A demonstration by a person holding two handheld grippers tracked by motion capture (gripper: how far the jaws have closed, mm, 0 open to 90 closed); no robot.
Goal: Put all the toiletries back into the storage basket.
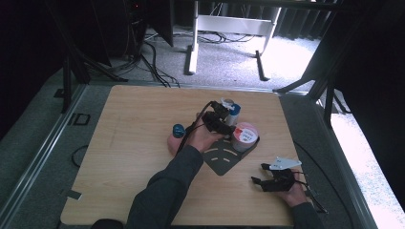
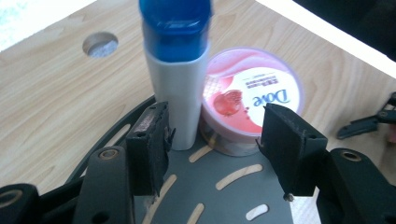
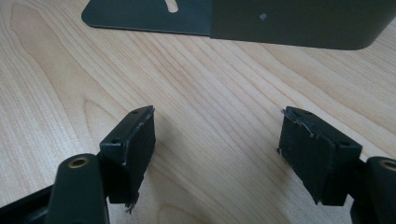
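Readable on the pink tub (image 2: pixel 252 100) lid: "Dove"; smaller print blurred. Standing on the dark slotted tray (image 2: pixel 224 186), touching one white bottle (image 2: pixel 180 88), blue cap cut off above. Left tool (image 2: pixel 215 144) open, jaws astride both, gripping nothing. Right tool (image 3: pixel 215 154) open over bare surface (image 3: pixel 210 84).
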